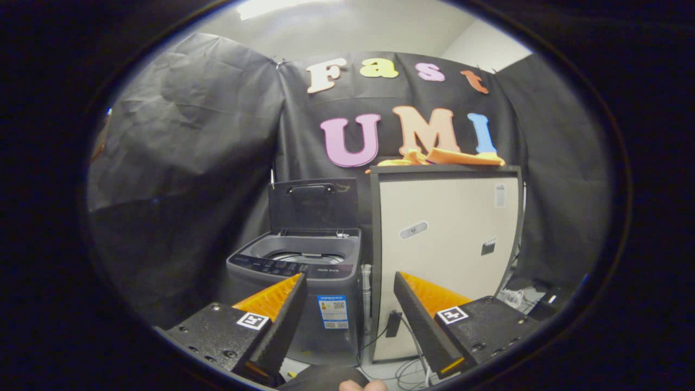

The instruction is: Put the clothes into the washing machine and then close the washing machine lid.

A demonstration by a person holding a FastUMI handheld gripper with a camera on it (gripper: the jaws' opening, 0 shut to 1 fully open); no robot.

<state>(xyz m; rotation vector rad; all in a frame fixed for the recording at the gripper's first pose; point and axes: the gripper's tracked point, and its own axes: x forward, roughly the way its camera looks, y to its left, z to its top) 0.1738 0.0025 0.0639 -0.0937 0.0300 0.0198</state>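
gripper (347,282): fingers spread wide, holding nothing | grey top-loading washing machine (304,271): just beyond the fingers, ahead-left, its dark lid (313,203) raised upright | orange cloth garment (442,158): farther ahead-right, lying atop the tall beige cabinet (445,239) beside the washer

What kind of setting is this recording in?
Likely a staged laundry booth: black cloth wall, a top-loading washing machine with lid raised, orange clothes atop a cabinet. The hand-held gripper is open.
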